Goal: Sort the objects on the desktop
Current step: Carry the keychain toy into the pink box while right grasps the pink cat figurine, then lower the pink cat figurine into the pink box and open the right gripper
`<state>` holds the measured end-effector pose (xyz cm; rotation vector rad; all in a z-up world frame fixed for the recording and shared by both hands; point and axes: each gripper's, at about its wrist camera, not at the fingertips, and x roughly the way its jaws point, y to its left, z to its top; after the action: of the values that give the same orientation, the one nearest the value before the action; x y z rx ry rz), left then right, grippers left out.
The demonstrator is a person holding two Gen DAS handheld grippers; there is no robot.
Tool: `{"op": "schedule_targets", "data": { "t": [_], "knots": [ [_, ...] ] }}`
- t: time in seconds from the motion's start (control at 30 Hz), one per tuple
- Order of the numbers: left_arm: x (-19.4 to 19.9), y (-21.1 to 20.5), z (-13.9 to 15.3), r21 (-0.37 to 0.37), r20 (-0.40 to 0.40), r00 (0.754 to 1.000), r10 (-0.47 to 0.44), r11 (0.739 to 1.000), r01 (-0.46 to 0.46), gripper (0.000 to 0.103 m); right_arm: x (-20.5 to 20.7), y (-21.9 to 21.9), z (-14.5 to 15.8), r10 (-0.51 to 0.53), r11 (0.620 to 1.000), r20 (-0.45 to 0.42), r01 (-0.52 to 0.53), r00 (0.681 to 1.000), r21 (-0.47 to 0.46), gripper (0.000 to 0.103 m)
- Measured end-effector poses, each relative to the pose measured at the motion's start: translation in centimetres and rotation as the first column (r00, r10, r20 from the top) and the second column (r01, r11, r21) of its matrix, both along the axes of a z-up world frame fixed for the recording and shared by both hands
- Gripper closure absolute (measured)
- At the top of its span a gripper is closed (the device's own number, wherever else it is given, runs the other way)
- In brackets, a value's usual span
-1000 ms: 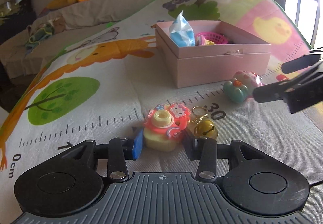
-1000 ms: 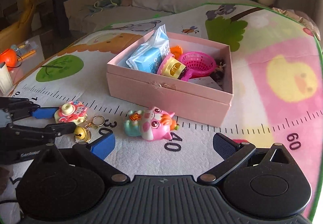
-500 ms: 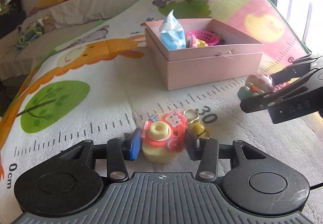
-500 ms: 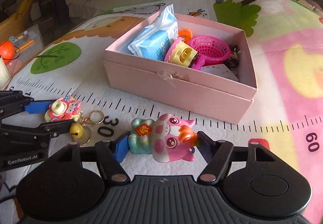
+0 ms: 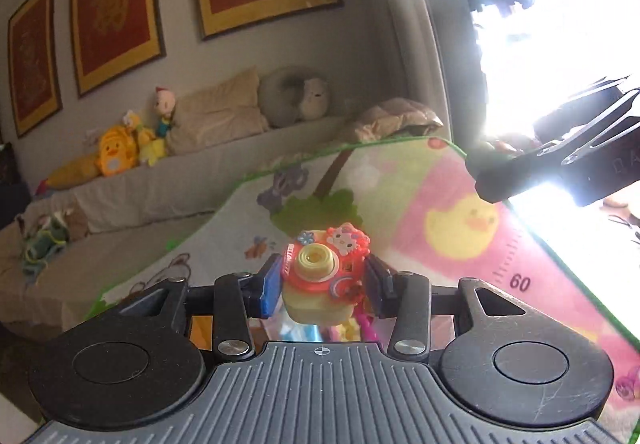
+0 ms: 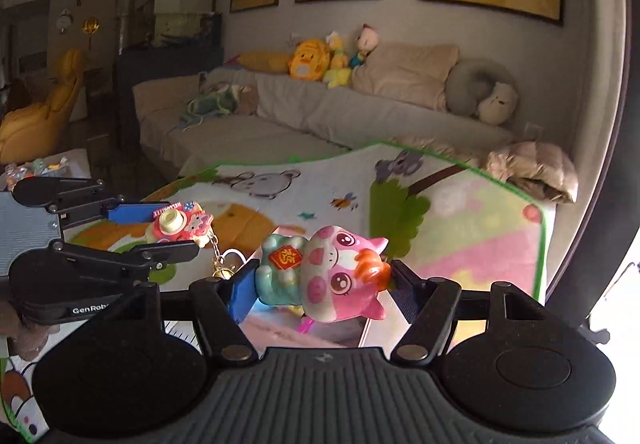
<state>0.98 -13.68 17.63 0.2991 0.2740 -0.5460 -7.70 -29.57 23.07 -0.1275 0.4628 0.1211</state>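
My left gripper (image 5: 320, 280) is shut on a red and yellow toy camera keychain (image 5: 316, 276), held up off the mat. In the right wrist view the same toy camera (image 6: 176, 222) sits between the left gripper's fingers (image 6: 176, 230), and its chain and gold bell (image 6: 222, 272) dangle below. My right gripper (image 6: 320, 284) is shut on a pink and teal pig figurine (image 6: 336, 276), which lies sideways between the blue pads. A strip of the pink box (image 6: 288, 334) shows beneath the figurine. In the left wrist view the right gripper (image 5: 500, 179) is at the right, dark against window glare.
The cartoon play mat (image 6: 440, 211) stretches ahead under both grippers. Behind it stands a grey sofa (image 6: 280, 115) with plush toys (image 6: 312, 59) and pillows. Framed pictures hang on the wall. A bright window (image 5: 540, 43) washes out the right side.
The right gripper closed on the pig figurine, which lay on the mat. Both grippers then rose off the mat with their toys, and the views now take in the sofa and wall.
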Motion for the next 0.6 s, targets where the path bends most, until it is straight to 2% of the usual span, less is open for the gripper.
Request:
{"op": "schedule_targets", "data": {
  "t": [0.07,0.17,0.2,0.23,0.3,0.43,0.53,0.6],
  "knots": [
    [3.0,-2.0,-0.8,0.003,-0.006,1.000,0.024,1.000,-0.024,0.053,1.6,-0.8,0.6,-0.026,1.000,0.011,0.026,1.000,0.018,0.035],
    [6.7,-1.8,-2.7,-0.059,-0.155,0.988,0.009,0.998,-0.019,0.049,4.6,-1.8,0.3,-0.060,0.997,-0.010,0.060,0.998,0.044,0.035],
    [7.0,-1.2,-3.3,-0.082,-0.189,0.982,0.011,0.996,-0.027,0.043,5.3,-2.1,0.0,-0.066,0.997,-0.017,0.067,0.998,0.049,0.035],
    [7.0,-0.2,-4.1,-0.094,-0.209,0.978,0.010,0.995,-0.031,0.035,6.0,-2.5,-0.4,-0.070,0.996,-0.028,0.071,0.997,0.054,0.035],
    [6.4,1.0,-5.8,-0.077,-0.226,0.973,0.036,0.995,-0.055,0.028,7.3,-2.9,-1.4,-0.071,0.996,-0.048,0.074,0.996,0.059,0.035],
    [5.1,2.6,-9.1,-0.010,-0.309,0.948,0.079,0.996,-0.086,0.023,11.1,-3.0,-3.8,-0.068,0.989,-0.136,0.085,0.988,0.120,0.035],
    [4.9,3.2,-10.8,0.011,-0.364,0.927,0.094,0.995,-0.096,0.016,15.0,-2.4,-6.3,-0.062,0.977,-0.228,0.106,0.972,0.185,0.035],
    [4.5,3.8,-11.5,0.014,-0.375,0.921,0.111,0.993,-0.113,0.011,17.4,-1.7,-7.8,-0.082,0.974,-0.242,0.129,0.967,0.184,0.035]
  ]
}}
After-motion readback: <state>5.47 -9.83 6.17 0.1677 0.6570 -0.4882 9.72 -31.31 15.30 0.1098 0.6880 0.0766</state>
